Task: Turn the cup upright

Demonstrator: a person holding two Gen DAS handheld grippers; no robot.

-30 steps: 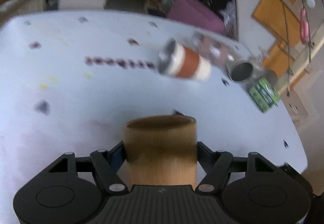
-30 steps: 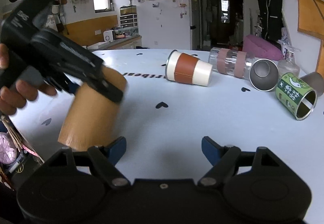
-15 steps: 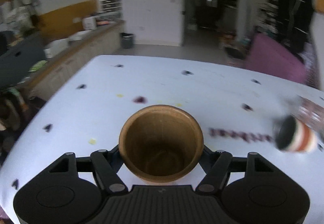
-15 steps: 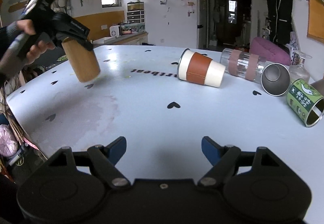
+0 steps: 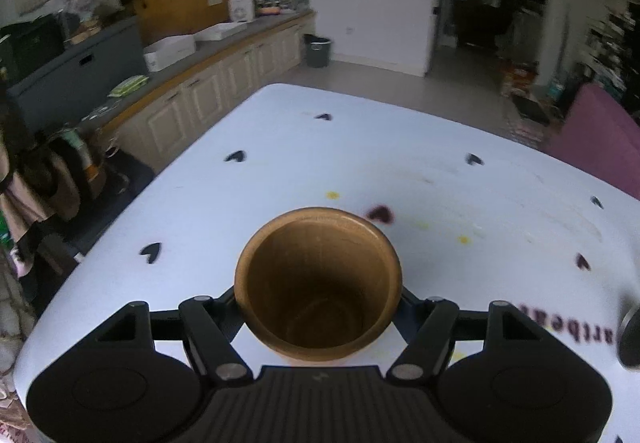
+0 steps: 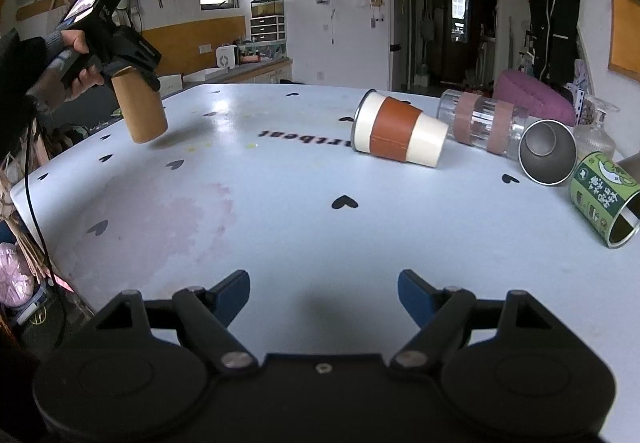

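Left jaws squeezing brown cup, mouth up, maybe just off desk; right jaws wide.

White table: broad bare stretch from near edge up to printed lettering, room to pass. Right of lettering, row of lying obstacles: cream-and-brown cup, clear banded tumbler, steel cup, green tin, each just beside next. Left of lettering, wooden cup held in left gripper, tilted, base close above table near far left edge.
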